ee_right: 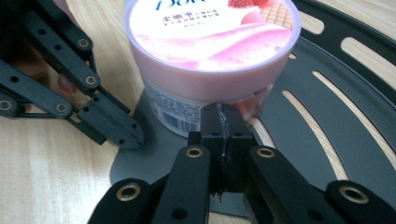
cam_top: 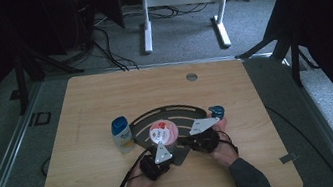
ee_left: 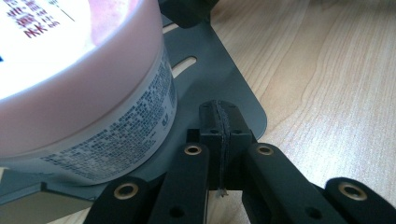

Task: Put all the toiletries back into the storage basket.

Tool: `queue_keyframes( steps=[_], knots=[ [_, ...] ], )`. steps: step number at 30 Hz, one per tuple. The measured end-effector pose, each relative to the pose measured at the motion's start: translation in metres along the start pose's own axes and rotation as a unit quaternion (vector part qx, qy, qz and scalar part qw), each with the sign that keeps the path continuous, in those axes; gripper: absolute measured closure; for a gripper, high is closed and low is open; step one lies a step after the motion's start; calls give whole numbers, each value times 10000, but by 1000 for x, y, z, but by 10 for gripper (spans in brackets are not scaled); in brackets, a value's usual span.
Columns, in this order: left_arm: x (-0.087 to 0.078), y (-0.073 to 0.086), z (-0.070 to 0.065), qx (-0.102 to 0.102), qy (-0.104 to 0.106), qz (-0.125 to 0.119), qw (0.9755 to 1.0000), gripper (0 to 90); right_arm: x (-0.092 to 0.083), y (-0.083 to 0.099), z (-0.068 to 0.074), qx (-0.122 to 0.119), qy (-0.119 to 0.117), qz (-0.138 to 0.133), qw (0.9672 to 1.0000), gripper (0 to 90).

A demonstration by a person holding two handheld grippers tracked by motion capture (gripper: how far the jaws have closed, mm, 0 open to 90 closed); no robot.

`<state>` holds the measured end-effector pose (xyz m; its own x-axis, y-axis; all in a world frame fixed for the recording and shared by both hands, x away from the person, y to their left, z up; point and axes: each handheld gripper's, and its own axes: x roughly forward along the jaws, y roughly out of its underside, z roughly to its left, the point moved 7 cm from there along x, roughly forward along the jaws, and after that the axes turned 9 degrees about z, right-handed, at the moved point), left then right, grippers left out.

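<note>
A pink-lidded cream jar [cam_top: 163, 132] stands on the near corner of a dark slotted fan-shaped plate [cam_top: 177, 112]. My left gripper [cam_top: 168, 149] lies just in front of the jar and my right gripper [cam_top: 181, 141] just to its right. In the left gripper view the jaws [ee_left: 218, 112] are shut with nothing between them, over the plate [ee_left: 210, 60], with the jar [ee_left: 93, 102] close on their left. In the right gripper view the shut jaws [ee_right: 223, 116] point at the jar's [ee_right: 210, 51] lower wall, very near it. The left gripper [ee_right: 116, 133] rests beside it.
A white bottle with a blue cap [cam_top: 122, 135] stands upright left of the plate. A small blue object [cam_top: 216, 112] sits by the right hand. The wooden table [cam_top: 104, 98] has a round hole [cam_top: 191, 77] near its far edge. Desk legs and cables lie beyond.
</note>
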<state>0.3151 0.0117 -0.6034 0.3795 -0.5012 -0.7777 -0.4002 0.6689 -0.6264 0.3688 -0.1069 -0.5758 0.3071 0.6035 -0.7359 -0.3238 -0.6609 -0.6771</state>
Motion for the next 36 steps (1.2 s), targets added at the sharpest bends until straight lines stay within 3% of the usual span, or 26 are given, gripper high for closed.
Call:
queue_keyframes(
  steps=[16, 27, 36],
  knots=[
    [1, 3, 1, -62, 140, -97, 9998, 900, 0, 0, -3, 125, 52, -45, 9999, 898],
    [1, 3, 0, -34, 252, -99, 9996, 900, 6, -9, 1, 68, 33, -55, 10000, 898],
    [1, 3, 0, -42, 272, -100, 9996, 900, 11, -14, 0, 157, 79, -37, 9998, 898]
  ],
)
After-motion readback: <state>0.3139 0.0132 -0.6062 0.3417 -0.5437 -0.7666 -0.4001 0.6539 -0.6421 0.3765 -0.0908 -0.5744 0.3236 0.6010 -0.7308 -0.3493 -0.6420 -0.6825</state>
